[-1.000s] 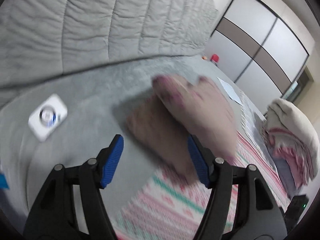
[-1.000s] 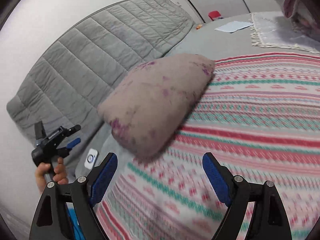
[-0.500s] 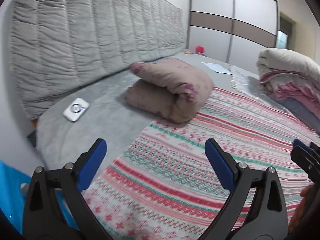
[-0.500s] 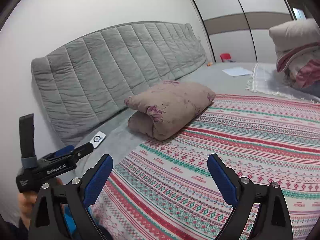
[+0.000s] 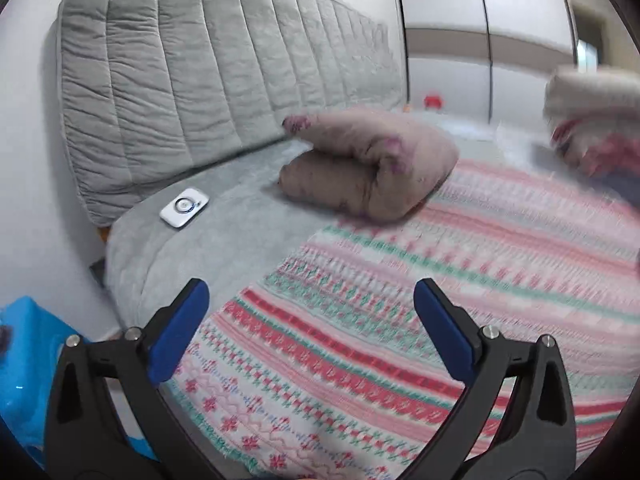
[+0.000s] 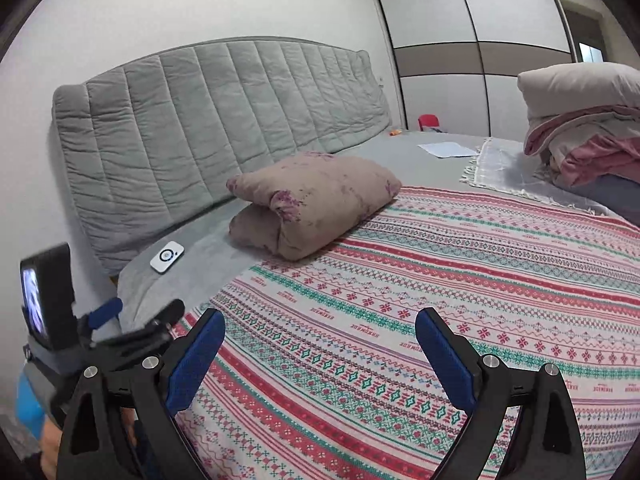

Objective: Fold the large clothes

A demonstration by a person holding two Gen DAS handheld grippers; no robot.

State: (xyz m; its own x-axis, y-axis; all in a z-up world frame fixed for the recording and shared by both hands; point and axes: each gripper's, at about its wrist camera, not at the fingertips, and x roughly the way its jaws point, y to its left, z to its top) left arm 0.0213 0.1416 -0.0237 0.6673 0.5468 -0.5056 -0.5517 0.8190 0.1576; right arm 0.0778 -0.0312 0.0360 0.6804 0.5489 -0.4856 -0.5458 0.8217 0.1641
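A folded mauve quilted garment with purple marks (image 5: 368, 164) lies as a thick bundle at the head of the bed, also in the right wrist view (image 6: 312, 204). It rests partly on a pink, red and green patterned blanket (image 5: 400, 320) (image 6: 440, 300) spread flat over the bed. My left gripper (image 5: 312, 328) is open and empty, above the blanket's near corner. My right gripper (image 6: 320, 344) is open and empty, above the blanket. The left gripper also shows at the lower left of the right wrist view (image 6: 136, 316).
A grey padded headboard (image 6: 224, 120) stands behind the bed. A white small device (image 6: 167, 257) lies on the grey sheet. A pile of folded bedding (image 6: 584, 128) sits at the far right. A paper sheet (image 6: 448, 149) and fringed white cloth (image 6: 504, 172) lie beyond. A blue object (image 5: 24, 360) is beside the bed.
Both grippers have pulled back from the folded garment toward the near bed edge. The garment now lies at rest on the bed. Both grippers stay open.
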